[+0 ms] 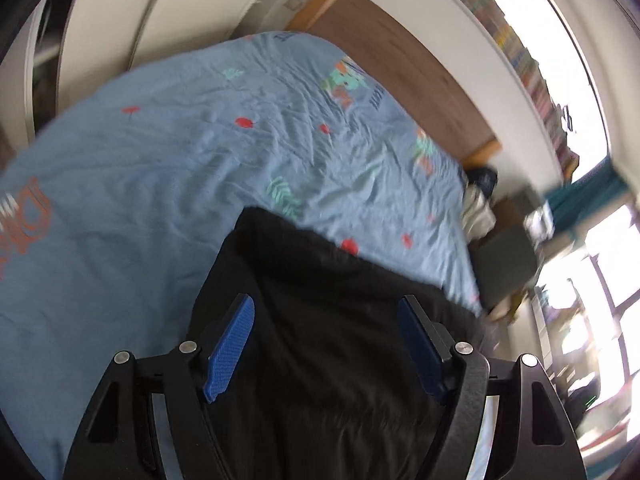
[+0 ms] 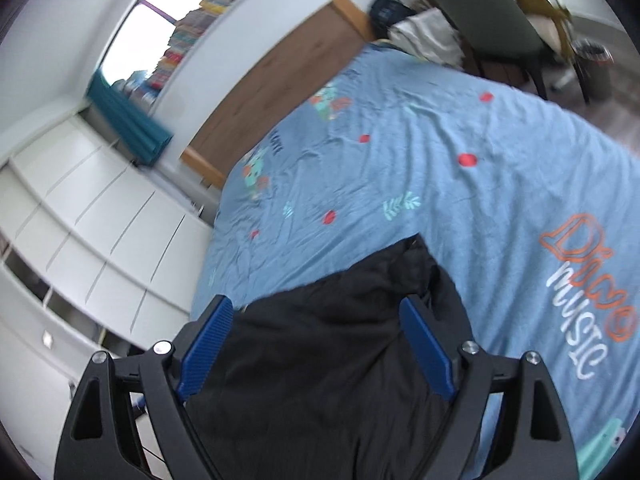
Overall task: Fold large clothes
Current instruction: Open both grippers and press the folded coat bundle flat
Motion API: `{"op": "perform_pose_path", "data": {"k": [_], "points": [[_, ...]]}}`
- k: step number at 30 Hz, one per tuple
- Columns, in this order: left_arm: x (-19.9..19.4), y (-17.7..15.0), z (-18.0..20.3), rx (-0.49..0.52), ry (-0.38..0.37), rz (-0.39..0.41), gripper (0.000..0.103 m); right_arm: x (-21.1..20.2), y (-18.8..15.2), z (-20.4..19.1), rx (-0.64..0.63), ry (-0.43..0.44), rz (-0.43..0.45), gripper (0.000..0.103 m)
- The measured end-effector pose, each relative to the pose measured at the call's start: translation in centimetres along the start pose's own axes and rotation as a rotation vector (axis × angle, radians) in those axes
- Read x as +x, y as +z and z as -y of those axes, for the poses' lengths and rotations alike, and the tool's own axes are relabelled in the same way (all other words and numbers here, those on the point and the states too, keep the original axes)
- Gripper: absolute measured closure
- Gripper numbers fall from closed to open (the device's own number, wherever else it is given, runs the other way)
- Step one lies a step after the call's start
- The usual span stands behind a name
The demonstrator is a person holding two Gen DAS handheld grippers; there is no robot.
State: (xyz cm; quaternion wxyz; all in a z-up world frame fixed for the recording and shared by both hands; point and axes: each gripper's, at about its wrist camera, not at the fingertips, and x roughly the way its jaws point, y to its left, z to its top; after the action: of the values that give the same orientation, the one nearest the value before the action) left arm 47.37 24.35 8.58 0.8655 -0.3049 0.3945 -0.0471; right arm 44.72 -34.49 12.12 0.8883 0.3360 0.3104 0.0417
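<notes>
Garment (image 1: pixel 320 340), black, soft, on wrinkled bedspread (image 1: pixel 180 168).

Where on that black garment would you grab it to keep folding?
Probably the far corner of the black garment, which lies flat on the blue bedsheet. Come from above, pinching the free edge where it meets the sheet.

Each wrist camera looks forward and downward along its own gripper, close above the bed (image 1: pixel 168 168). Both views share the bed's blue cover and the wooden headboard (image 2: pixel 280 80) beyond.
</notes>
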Motion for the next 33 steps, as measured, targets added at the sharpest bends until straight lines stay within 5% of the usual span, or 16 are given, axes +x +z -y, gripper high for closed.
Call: {"op": "perform_pose_path", "data": {"k": [8, 18, 25, 33], "points": [[0.3, -6.8, 2.7, 0.179, 0.092, -0.019, 0.03, -1.3, -7.5, -4.9, -0.2, -0.042, -0.051, 0.017], [6.8, -11.1, 5.0, 0.301, 0.093, -0.065, 0.03, 6.5, -15.3, -7.9, -0.371, -0.062, -0.182, 0.017], [13.5, -9.4, 7.9, 0.399, 0.154, -0.087, 0.026, 14.0, -15.4, -9.0, -0.475, -0.125, -0.211, 0.017], [21.2, -4.5, 11.7, 0.465, 0.265, -0.108, 0.021, 22.4, -9.9, -10.0, -0.477, -0.18, -0.21, 0.016]]}}
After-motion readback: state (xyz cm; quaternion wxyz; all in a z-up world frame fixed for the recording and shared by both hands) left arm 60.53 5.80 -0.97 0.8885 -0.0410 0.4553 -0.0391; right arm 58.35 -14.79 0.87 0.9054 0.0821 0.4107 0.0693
